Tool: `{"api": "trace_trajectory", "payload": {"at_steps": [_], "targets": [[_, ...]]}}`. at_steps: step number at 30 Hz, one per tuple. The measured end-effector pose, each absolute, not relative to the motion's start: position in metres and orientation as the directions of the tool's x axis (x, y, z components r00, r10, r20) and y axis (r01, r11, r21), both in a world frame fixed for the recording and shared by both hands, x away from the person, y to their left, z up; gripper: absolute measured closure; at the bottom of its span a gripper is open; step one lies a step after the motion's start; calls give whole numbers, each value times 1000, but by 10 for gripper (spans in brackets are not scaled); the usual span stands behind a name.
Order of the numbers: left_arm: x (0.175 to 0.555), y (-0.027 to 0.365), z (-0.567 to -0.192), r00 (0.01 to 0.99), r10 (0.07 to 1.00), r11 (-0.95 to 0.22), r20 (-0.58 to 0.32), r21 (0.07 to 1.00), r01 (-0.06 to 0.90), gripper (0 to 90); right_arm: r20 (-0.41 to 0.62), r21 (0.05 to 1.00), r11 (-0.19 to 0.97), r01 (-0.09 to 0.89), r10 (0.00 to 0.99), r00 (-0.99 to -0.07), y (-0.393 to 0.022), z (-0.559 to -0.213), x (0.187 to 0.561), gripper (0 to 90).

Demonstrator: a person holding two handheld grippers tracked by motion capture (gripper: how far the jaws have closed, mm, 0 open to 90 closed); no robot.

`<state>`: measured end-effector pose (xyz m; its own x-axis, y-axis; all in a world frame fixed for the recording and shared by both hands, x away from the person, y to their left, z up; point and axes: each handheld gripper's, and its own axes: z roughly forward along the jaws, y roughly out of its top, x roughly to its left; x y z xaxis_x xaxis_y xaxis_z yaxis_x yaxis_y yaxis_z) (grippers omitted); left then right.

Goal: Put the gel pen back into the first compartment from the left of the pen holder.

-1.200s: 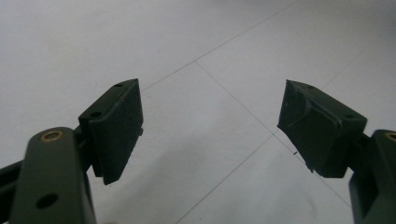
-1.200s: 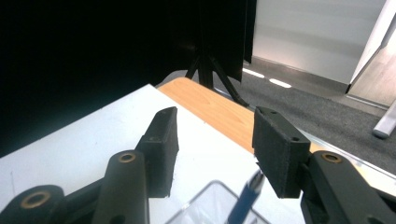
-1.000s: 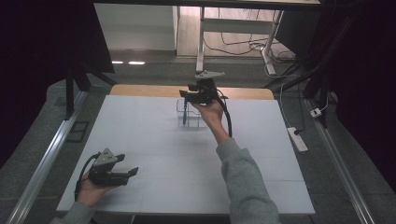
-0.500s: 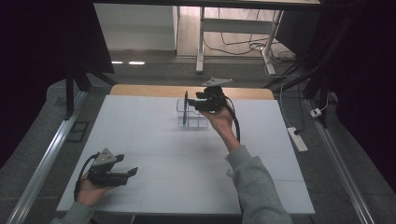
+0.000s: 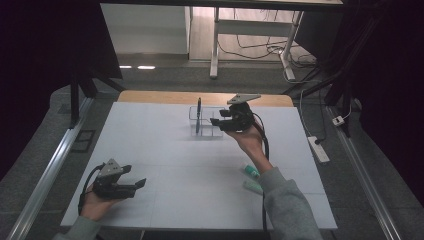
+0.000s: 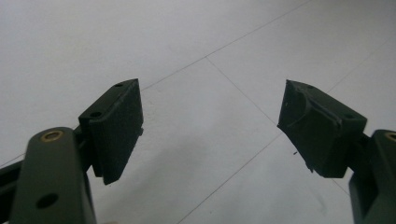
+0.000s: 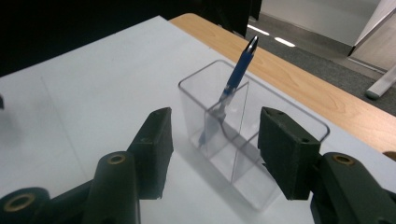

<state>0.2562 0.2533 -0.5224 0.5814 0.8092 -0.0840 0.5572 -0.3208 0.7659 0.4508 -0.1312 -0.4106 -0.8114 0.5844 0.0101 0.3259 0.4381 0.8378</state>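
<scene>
Just ahead of the right gripper (image 7: 212, 154), jaws opening and empty, a blue pen (image 7: 232, 84) leans in a clear divided holder (image 7: 280, 116).

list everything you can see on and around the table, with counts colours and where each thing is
pen: 1, blue with a silver tip, standing tilted in the far compartment of the holder
holder: 1, clear plastic, divided into compartments, far middle of the table
tubes: 2, pale green, lying on the table by the right forearm
table: 1, white top with a wooden far edge
power strip: 1, white, on the floor to the right of the table
left gripper: 1, black, jaws open and empty, resting at the near left of the table
right gripper: 1, black, jaws have just been opening, nothing between them, beside the holder
sleeves: 2, grey, near edge
</scene>
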Motion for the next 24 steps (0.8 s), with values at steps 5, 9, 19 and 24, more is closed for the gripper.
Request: {"api": "trace_trajectory", "payload": {"at_steps": [5, 9, 19, 24], "targets": [[256, 253, -522, 581, 810, -320, -84, 766, 557, 216, 10, 820, 461, 338, 580, -815, -144, -412, 437, 448], [256, 253, -522, 580, 810, -321, -83, 766, 557, 216, 17, 811, 466, 354, 586, -810, -156, -415, 428, 445], [257, 253, -523, 582, 809, -326, -80, 763, 558, 216, 29, 796, 471, 381, 599, -800, -184, -422, 408, 440], [257, 253, -522, 575, 814, -316, -85, 766, 561, 216, 34, 785, 479, 393, 600, -799, -194, -428, 398, 434]]}}
